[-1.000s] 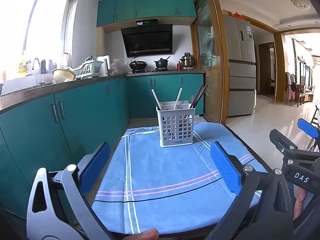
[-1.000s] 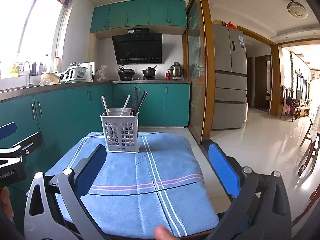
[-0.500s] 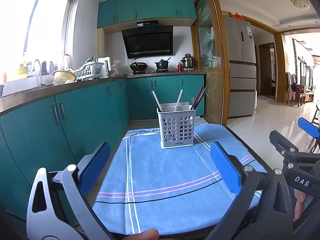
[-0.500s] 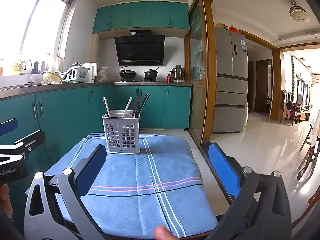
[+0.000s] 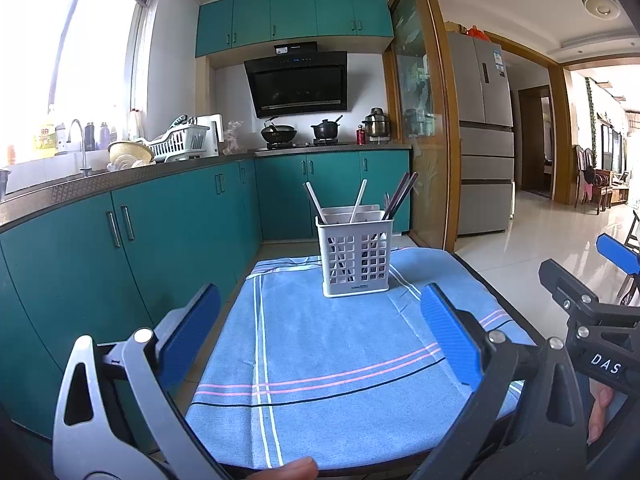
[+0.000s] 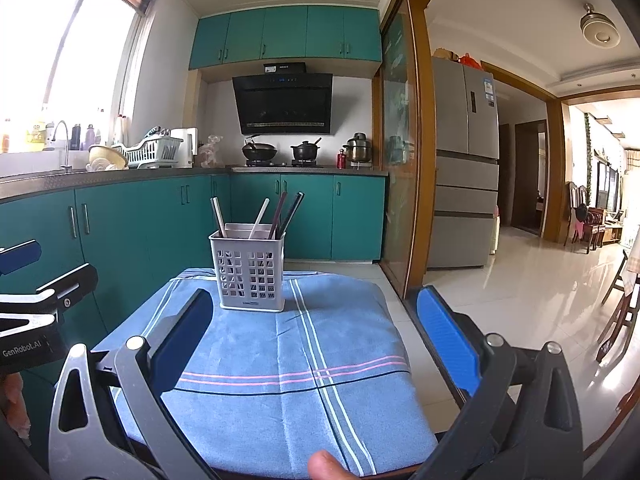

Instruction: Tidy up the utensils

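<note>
The utensils' (image 5: 394, 196) lower ends hide inside the holder (image 5: 355, 258); a fingertip (image 6: 326, 465) is cut off at the frame's bottom edge.

The left blue-padded, grey-framed two-finger gripper (image 5: 320, 332) is held level with jaws spread wide and empty; the right blue-padded gripper (image 6: 316, 328) sits alongside, likewise spread; a fingertip (image 6: 326, 465) shows beneath.

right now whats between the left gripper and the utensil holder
Only bare blue cloth lies between the left gripper and the utensil holder, shown in the left wrist view.
</note>
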Available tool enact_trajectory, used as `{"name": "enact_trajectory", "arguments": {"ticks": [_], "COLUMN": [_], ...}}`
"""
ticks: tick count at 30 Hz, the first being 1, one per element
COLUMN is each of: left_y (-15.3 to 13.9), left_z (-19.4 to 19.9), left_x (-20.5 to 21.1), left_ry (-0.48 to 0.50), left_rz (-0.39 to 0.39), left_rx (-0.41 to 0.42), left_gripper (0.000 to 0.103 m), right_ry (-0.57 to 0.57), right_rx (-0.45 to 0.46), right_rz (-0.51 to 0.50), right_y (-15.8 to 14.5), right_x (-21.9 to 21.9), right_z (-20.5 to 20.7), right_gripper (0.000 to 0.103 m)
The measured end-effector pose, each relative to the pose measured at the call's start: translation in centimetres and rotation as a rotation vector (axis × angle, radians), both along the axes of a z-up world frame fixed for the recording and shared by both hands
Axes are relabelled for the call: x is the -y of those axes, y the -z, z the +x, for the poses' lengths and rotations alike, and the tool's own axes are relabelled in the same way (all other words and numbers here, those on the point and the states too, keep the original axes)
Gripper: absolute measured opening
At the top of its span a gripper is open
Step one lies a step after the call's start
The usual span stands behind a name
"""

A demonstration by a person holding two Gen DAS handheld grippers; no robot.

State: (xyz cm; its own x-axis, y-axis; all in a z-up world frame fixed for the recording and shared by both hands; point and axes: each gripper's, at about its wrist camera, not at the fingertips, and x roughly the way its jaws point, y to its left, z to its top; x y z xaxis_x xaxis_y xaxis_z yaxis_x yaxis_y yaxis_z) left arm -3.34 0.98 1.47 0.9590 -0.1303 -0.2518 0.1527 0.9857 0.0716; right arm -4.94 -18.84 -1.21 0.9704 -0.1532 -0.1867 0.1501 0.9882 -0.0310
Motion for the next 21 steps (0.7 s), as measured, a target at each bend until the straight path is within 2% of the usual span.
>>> {"name": "enact_trajectory", "arguments": {"ticks": [21], "left_y": [0.44], "left_z": [0.37], "left_x": [-0.13], "left_ry": [-0.002], "left_rz": [0.009], "left_rx": [-0.015], "left_gripper": [0.099], "right_ry": [-0.009], "right_rx": [-0.012], "right_rz": [0.004], "right_y": [0.25], "right_x": [-0.28], "right_z": [0.46], "right_gripper": [0.1]}}
